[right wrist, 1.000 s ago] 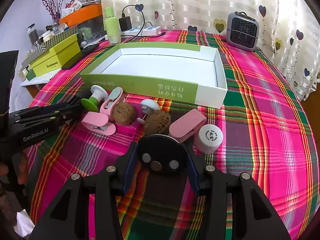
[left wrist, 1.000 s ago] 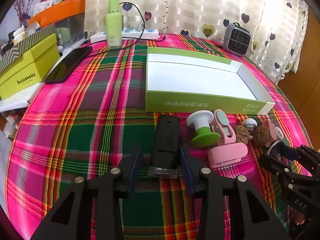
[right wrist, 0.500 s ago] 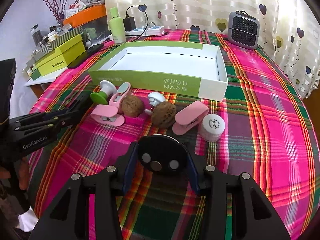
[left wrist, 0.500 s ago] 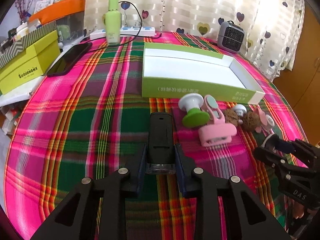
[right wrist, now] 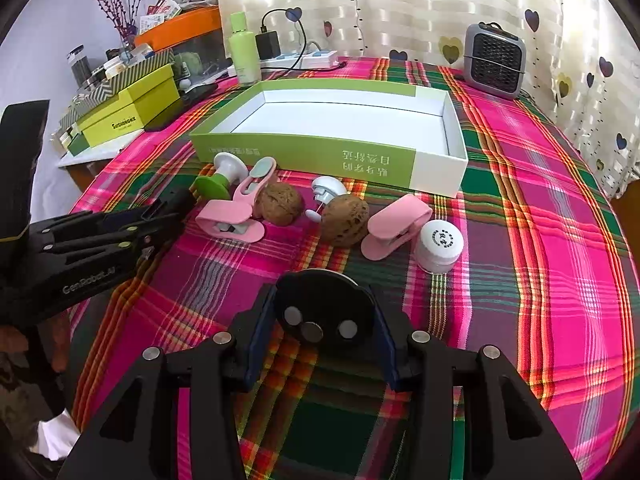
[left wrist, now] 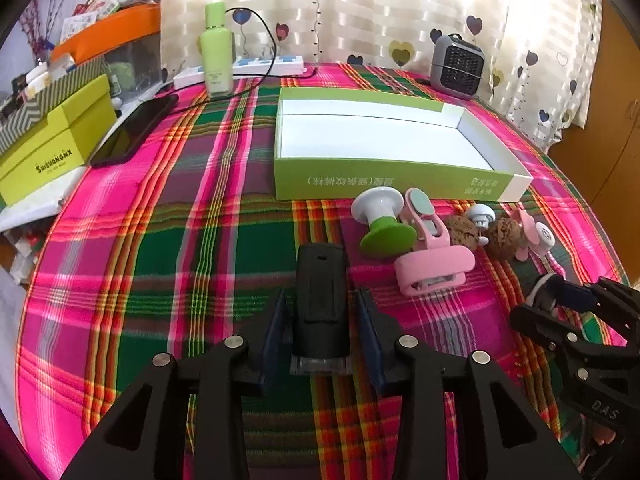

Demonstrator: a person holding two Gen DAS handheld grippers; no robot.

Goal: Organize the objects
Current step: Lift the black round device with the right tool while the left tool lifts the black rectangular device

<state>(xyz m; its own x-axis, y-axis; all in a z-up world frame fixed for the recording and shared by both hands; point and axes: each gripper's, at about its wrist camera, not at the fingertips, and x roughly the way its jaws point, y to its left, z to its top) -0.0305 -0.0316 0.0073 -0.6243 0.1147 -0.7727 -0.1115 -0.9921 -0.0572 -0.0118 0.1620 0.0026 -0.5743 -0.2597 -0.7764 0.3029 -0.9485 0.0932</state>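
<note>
Black rectangular device [left wrist: 320,300] is seen lying on the plaid tablecloth [left wrist: 160,240] between the fingers of the left gripper [left wrist: 320,320], whose jaws are opening with gaps visible on both sides. Further right, a black round disc [right wrist: 325,312] is clamped by the right gripper [right wrist: 320,332], short of the green-and-white box [right wrist: 312,156].
</note>
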